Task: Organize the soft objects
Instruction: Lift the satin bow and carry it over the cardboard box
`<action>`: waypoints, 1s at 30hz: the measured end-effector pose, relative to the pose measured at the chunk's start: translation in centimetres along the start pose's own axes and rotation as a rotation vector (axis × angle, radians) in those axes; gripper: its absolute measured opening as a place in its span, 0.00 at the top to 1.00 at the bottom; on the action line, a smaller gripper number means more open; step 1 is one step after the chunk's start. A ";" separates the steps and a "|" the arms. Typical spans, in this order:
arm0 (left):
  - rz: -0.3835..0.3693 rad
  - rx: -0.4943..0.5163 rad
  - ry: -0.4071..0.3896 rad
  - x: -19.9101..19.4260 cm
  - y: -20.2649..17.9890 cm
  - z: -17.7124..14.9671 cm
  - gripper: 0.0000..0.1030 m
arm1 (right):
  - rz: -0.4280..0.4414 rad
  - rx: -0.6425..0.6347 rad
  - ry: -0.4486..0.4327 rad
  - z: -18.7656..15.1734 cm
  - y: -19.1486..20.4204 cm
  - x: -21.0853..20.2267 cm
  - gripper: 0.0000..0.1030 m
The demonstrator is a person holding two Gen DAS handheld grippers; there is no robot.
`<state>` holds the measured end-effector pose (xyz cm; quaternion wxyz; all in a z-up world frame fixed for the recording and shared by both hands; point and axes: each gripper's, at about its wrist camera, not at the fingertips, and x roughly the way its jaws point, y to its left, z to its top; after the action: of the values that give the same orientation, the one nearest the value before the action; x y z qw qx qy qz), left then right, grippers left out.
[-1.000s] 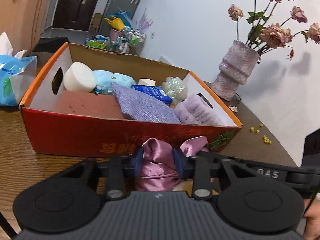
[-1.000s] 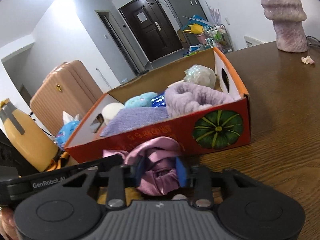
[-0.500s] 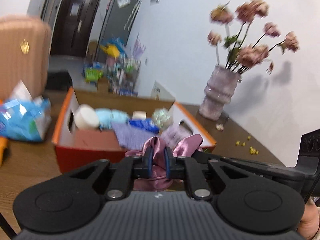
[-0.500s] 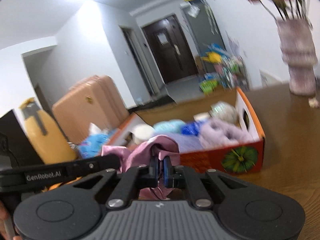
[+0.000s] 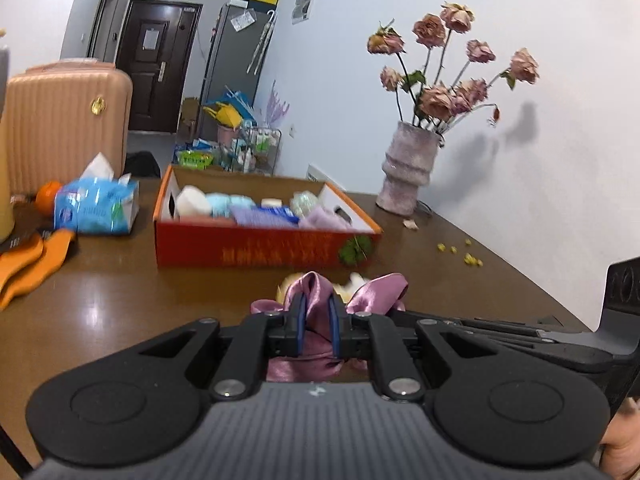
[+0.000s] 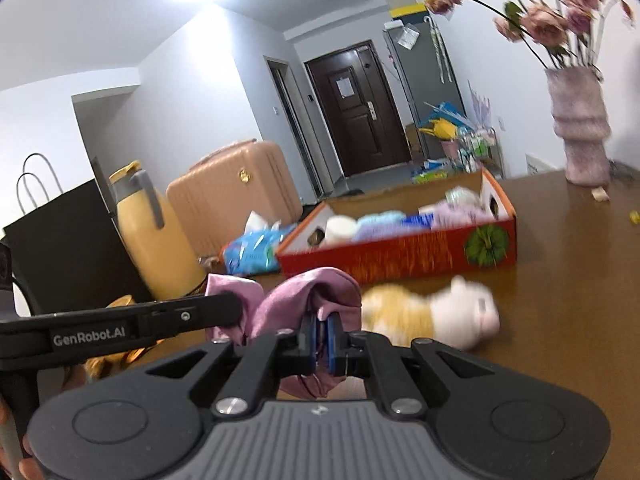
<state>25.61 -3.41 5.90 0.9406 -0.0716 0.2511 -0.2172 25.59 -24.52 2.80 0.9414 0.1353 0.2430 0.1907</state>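
Lower centre of both views: the left gripper [image 5: 316, 326] and right gripper [image 6: 320, 340] each pinch a fold of the same pink satin cloth [image 5: 316, 300], their blue pads [image 5: 299, 322] drawn narrow on the fabric. In the right wrist view the cloth [image 6: 304, 296] bunches above the jaws, and the left gripper's black body crosses the lower left of the frame.

Just beyond the cloth, at centre right of the right wrist view, a plush toy [image 6: 432, 316], yellow and cream and blurred, lies on the brown table [image 6: 560, 300]; in the left wrist view only a scrap of it [image 5: 348, 284] shows behind the satin.

Mid-frame: a red box [image 5: 256, 246] stands on the table, well apart from the cloth, holding a white sponge [image 5: 192, 202], pale blue and lilac soft items and a blue packet. To its left lies a tissue pack [image 5: 96, 208].

Far: a vase [image 5: 408, 172] of dried roses at right, a suitcase [image 5: 60, 120] at left, a dark door [image 5: 156, 60] at upper left.
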 end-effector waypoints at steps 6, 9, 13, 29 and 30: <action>-0.013 0.004 0.008 -3.1 -0.5 -2.4 0.88 | -0.010 -0.022 0.006 -2.9 1.9 -3.1 0.95; -0.013 0.014 -0.005 -3.9 -0.8 -2.6 0.88 | -0.019 -0.040 -0.006 -3.6 2.7 -4.1 0.95; -0.020 0.024 -0.013 -4.3 -1.3 -2.5 0.88 | -0.020 -0.033 -0.019 -3.6 2.7 -4.6 0.95; -0.083 0.113 -0.095 1.9 -3.5 11.4 0.88 | -0.004 -0.110 -0.180 9.6 0.4 -3.7 0.95; -0.077 0.127 -0.103 3.1 -3.8 13.2 0.88 | -0.010 -0.117 -0.183 11.3 0.0 -3.1 0.95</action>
<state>33.22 -7.81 16.83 0.9457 -0.0327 0.1854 -0.2648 28.82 -27.65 13.60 0.9669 0.0960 0.1450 0.1867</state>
